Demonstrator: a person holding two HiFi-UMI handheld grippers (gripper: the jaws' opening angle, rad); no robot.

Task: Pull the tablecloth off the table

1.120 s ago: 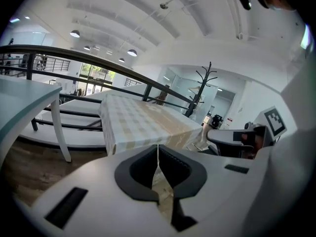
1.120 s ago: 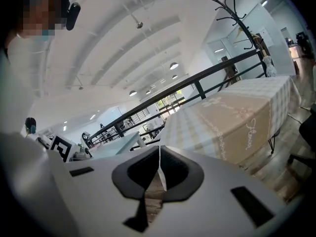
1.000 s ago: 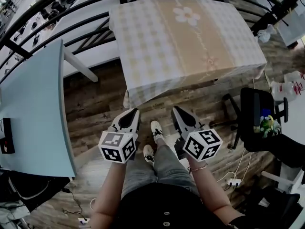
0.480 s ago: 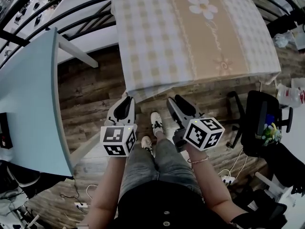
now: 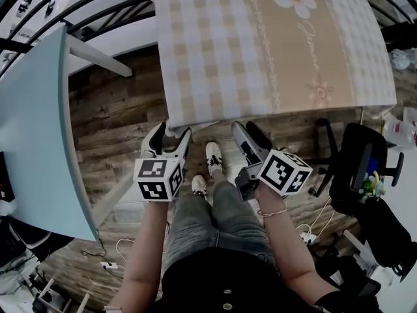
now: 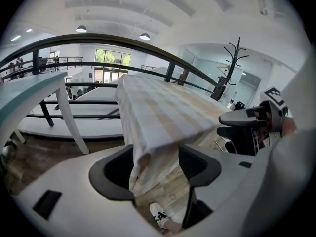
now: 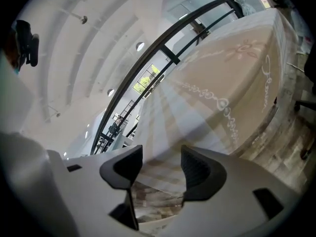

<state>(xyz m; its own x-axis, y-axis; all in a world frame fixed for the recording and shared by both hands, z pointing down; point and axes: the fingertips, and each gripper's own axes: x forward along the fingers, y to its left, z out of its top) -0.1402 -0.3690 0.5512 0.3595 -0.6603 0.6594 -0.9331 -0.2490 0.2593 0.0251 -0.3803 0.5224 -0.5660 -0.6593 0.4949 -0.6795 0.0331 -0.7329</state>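
Note:
A beige and white checked tablecloth (image 5: 260, 44) with a daisy print covers the table ahead of me. Its near edge hangs down just beyond both grippers. My left gripper (image 5: 171, 135) is at the cloth's near left corner with its jaws opening. In the left gripper view that hanging corner (image 6: 148, 157) dangles between the wide-apart fingers of the left gripper (image 6: 155, 169), not pinched. My right gripper (image 5: 247, 132) is at the near hem further right, jaws also opening. In the right gripper view the cloth (image 7: 222, 83) lies past the spread fingers of the right gripper (image 7: 160, 174).
A light blue table (image 5: 39, 129) stands close on the left. A black railing (image 5: 98, 5) runs behind it. A black office chair (image 5: 355, 168) is on the right, with cables (image 5: 306, 237) on the wooden floor. The person's shoes (image 5: 214, 158) are below the grippers.
Both grippers have moved forward to the cloth's near edge. Their jaws, together a second ago, now stand apart. The table looks closer in the head view.

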